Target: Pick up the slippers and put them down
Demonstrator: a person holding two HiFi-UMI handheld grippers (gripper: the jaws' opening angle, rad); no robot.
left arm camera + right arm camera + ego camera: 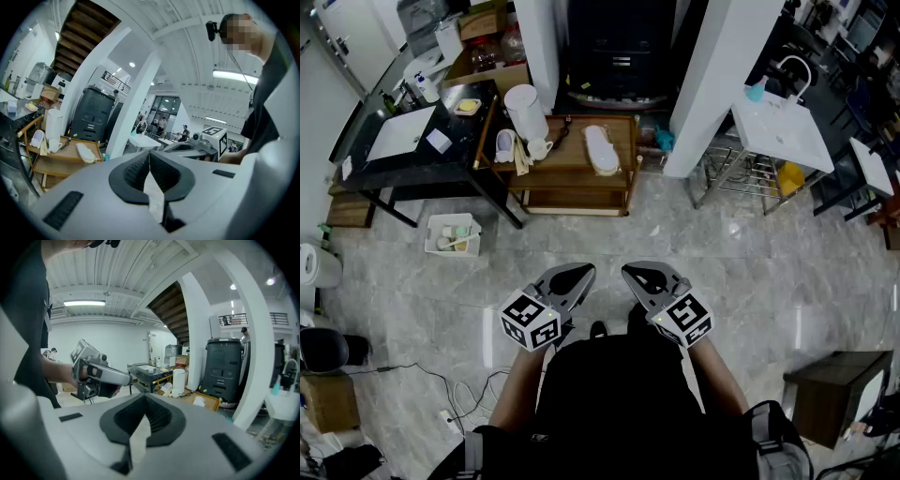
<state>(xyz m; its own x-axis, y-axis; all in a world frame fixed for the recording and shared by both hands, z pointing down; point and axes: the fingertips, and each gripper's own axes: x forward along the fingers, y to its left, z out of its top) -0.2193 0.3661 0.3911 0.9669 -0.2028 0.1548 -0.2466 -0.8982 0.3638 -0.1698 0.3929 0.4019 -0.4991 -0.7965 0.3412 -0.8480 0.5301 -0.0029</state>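
Slipper [601, 150] on cart [572, 159], plainest in head view

Slipper [601, 148]: off-white, plain. Wooden table [623, 131] under it: mid brown. Left gripper [579, 273] & right gripper [634, 275]: light grey shells, black ribbed pads [133, 171]. Marker cubes [531, 322] on both: b&w square patterns. Floor [750, 253]: grey marble look w/ pale veins. Second table [464, 131]: black top. Tall cylinder [525, 111]: white. Pillar [712, 75]: white. Sink [783, 131]: white, w/ yellow item [789, 176] below. Person's top [619, 403]: black.
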